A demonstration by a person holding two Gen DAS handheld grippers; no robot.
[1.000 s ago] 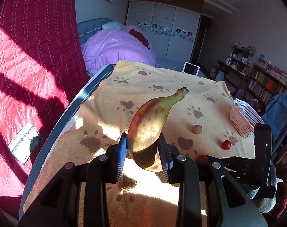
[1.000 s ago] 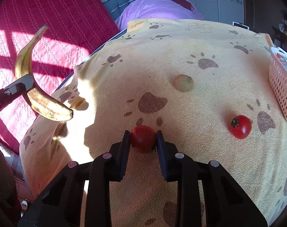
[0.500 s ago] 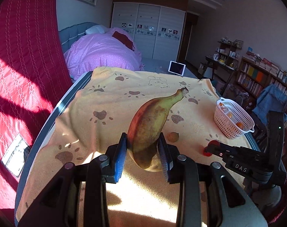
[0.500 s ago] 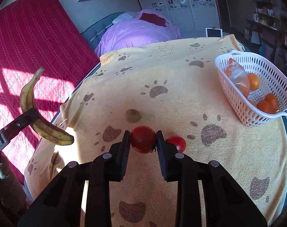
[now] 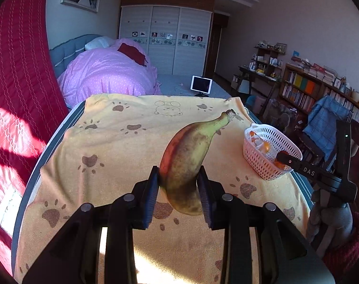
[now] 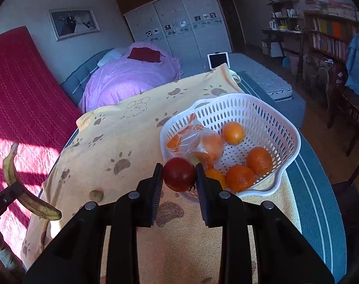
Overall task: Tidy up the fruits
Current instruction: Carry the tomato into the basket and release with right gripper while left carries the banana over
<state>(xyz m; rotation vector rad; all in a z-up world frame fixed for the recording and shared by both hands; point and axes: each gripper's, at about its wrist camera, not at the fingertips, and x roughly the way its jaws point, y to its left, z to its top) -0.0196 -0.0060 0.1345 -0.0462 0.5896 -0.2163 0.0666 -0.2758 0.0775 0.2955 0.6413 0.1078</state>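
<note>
Both grippers have shifted toward the white basket [image 6: 226, 99]. Right gripper [image 6: 179, 177], marked "DAS", pinches a red tomato [image 6: 179, 174] at the basket's near rim; left gripper [image 5: 179, 184] clamps a banana [image 5: 189, 161] above the yellow cloth [image 5: 122, 146].

1. A home bedroom: a bed [image 5: 103, 75] with a purple polka-dot duvet [image 6: 129, 80] and a pillow.
2. A white sliding-door wardrobe [image 5: 165, 40] fills the far wall.
3. A framed portrait photo [image 6: 74, 22] hangs above the bed.
4. Crowded bookshelves [image 5: 307, 87] line the right-hand wall.
</note>
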